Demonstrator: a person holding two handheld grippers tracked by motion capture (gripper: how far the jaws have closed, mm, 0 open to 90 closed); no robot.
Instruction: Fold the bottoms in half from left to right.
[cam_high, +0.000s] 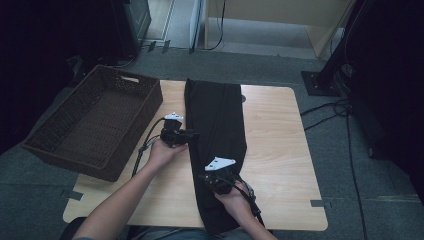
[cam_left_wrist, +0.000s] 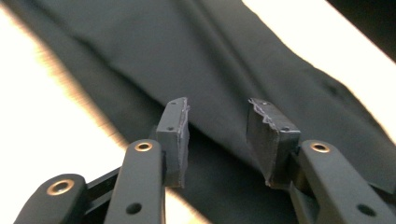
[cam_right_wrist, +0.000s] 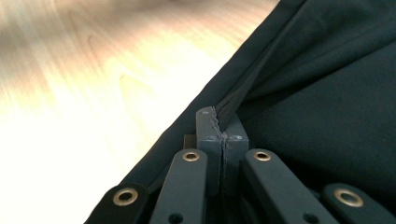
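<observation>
A long black folded cloth garment (cam_high: 216, 145) lies lengthwise down the middle of the pale wooden bench (cam_high: 280, 150), running from the far edge to the near edge, where its end hangs just past the rim. The left hand-held gripper (cam_high: 192, 135) sits at the garment's left edge, about halfway along, held by the person's left hand (cam_high: 161, 152). In the left gripper view its jaws stand spread, the 2 grey pads (cam_left_wrist: 173, 135) apart with nothing between them, dark cloth lying just beyond and under them. The right hand-held gripper (cam_high: 206, 177) is lower down on the garment, near the person, with its grey three-cornered plate (cam_high: 220, 163) on top and the right hand (cam_high: 235, 197) behind it. In the right gripper view the jaws are pressed together, and a thin fold of the black cloth (cam_right_wrist: 243, 93) is pinched between the pads at their tips, rising from the garment's edge where it meets bare wood. A dark brown woven wicker basket (cam_high: 135, 107), rectangular with a cut-out handle, sits tilted at the bench's left side, overhanging its corner, well apart from the garment's lower half and close to its upper left edge.
</observation>
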